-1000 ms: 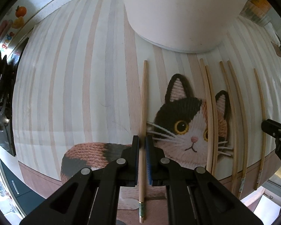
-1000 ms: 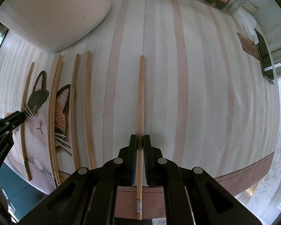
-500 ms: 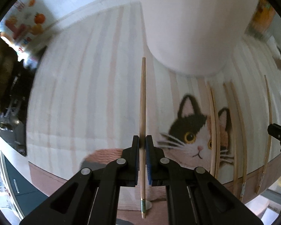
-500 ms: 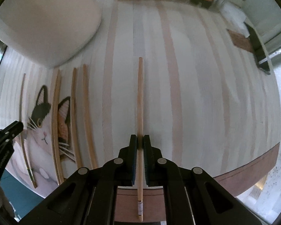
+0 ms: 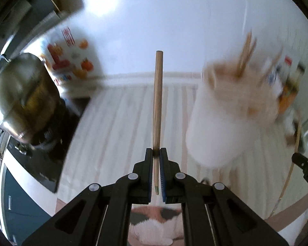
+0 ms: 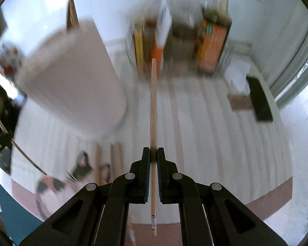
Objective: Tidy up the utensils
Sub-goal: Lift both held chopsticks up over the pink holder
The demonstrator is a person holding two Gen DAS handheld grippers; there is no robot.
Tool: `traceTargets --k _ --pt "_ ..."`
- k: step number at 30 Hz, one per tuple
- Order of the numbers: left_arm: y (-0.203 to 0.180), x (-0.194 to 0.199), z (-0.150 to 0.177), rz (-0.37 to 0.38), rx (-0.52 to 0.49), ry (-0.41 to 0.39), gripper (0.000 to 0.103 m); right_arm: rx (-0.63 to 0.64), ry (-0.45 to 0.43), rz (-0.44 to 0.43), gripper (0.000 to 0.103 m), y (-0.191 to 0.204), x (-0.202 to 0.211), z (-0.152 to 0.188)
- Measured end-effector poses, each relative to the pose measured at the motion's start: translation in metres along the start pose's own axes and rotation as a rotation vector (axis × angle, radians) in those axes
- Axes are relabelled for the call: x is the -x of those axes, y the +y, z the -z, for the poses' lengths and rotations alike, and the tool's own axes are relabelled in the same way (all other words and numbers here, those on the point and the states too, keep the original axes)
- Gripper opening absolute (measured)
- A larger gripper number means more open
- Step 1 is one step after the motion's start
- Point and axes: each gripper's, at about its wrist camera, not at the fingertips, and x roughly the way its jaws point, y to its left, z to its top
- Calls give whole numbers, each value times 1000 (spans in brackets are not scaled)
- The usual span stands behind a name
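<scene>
My left gripper (image 5: 156, 153) is shut on a wooden chopstick (image 5: 157, 102), lifted off the striped cat mat (image 5: 117, 135) and pointing forward. To its right stands the tall white holder (image 5: 221, 127) with several chopsticks standing in it. My right gripper (image 6: 153, 153) is shut on a second chopstick (image 6: 153, 110), also held in the air. In the right wrist view the white holder (image 6: 71, 75) is at the left, and three chopsticks (image 6: 115, 157) lie on the mat (image 6: 205, 135) near the cat picture. The other gripper's black tip (image 5: 306, 168) and its chopstick (image 5: 291, 160) show at the left view's right edge.
A steel pot (image 5: 20, 98) sits on a black stove at the left. Bottles and boxes (image 6: 211, 41) line the back wall. A black phone (image 6: 258, 100) and a small card lie at the right of the mat. A colourful carton (image 5: 71, 61) stands behind the stove.
Both grippers have risen from the mat, each carrying its chopstick up, and tilted toward level, so the wall, pot and the holder's top have come into view.
</scene>
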Motion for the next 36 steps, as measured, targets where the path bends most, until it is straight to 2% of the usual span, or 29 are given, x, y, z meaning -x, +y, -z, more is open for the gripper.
traceTargets --k 7,11,15,20,25,30,36 --pt "19 80 -70 104 66 -177 4 -71 -208 -166 7 14 85 -66" --pt "18 107 -105 180 78 -222 4 -90 -327 -261 7 25 129 -112" --pt "8 109 -136 228 74 -239 4 -93 -424 -272 7 42 147 -149" --pt "-11 74 -160 267 72 -193 4 -102 -482 -252 7 58 128 -186" --pt "-30 34 -169 283 56 -135 4 -130 -479 -243 7 68 94 -205" --pt "-46 4 -169 283 27 -79 4 -125 -467 -236 7 73 59 -211" --pt "-54 -7 -162 290 14 -33 4 -91 -446 -228 7 74 34 -202"
